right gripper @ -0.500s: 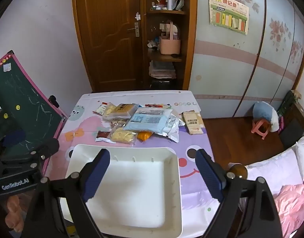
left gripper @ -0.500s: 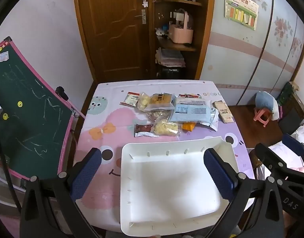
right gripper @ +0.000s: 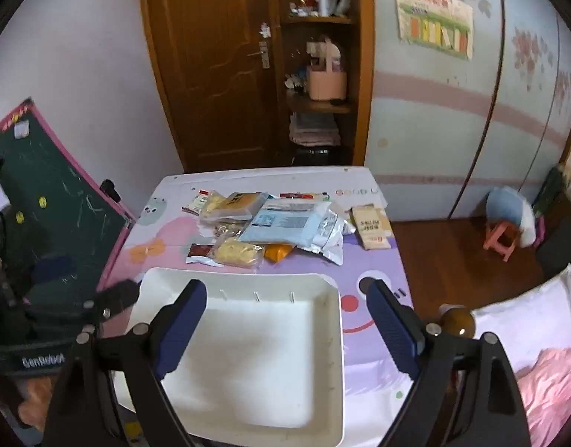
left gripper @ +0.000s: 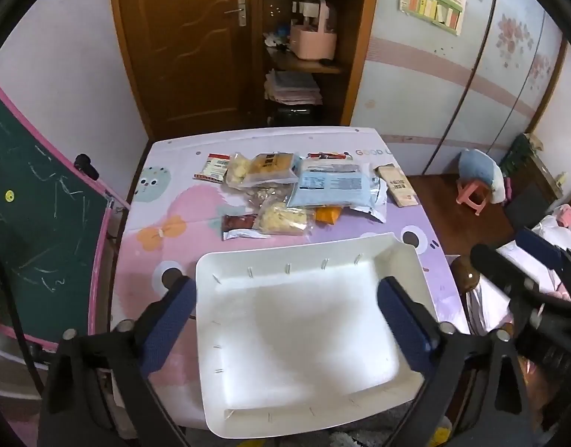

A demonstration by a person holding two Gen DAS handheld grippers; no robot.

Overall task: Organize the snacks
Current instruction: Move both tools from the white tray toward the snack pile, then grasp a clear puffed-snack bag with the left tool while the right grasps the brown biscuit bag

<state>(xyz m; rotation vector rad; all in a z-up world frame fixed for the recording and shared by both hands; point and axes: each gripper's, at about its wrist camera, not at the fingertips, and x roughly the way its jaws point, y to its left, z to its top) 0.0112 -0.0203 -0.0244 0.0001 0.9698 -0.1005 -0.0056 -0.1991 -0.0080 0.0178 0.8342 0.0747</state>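
A white tray (left gripper: 304, 335) lies empty at the near end of the table (left gripper: 166, 246), which has a pink and purple cartoon cloth. Beyond it sits a pile of snacks: a large blue bag (left gripper: 334, 186), yellow packets (left gripper: 270, 167), a bag of yellow chips (left gripper: 283, 219), a dark red sachet (left gripper: 237, 223), an orange packet (left gripper: 328, 214) and a brown pack (left gripper: 397, 186). My left gripper (left gripper: 285, 313) hangs open over the tray. My right gripper (right gripper: 287, 320) is open above the tray's (right gripper: 248, 354) right part. The blue bag (right gripper: 289, 223) lies ahead of it.
A green chalkboard (left gripper: 35, 223) with a pink frame leans against the table's left side. A wooden door (left gripper: 188, 44) and a shelf (left gripper: 308, 67) stand behind the table. To the right are a pink stool (left gripper: 472, 193) and a bed with pink bedding (right gripper: 546, 372).
In the left wrist view the table and tray sit slightly higher and further left. The right wrist view has tilted a little and is blurred. Both grippers still stand wide apart.
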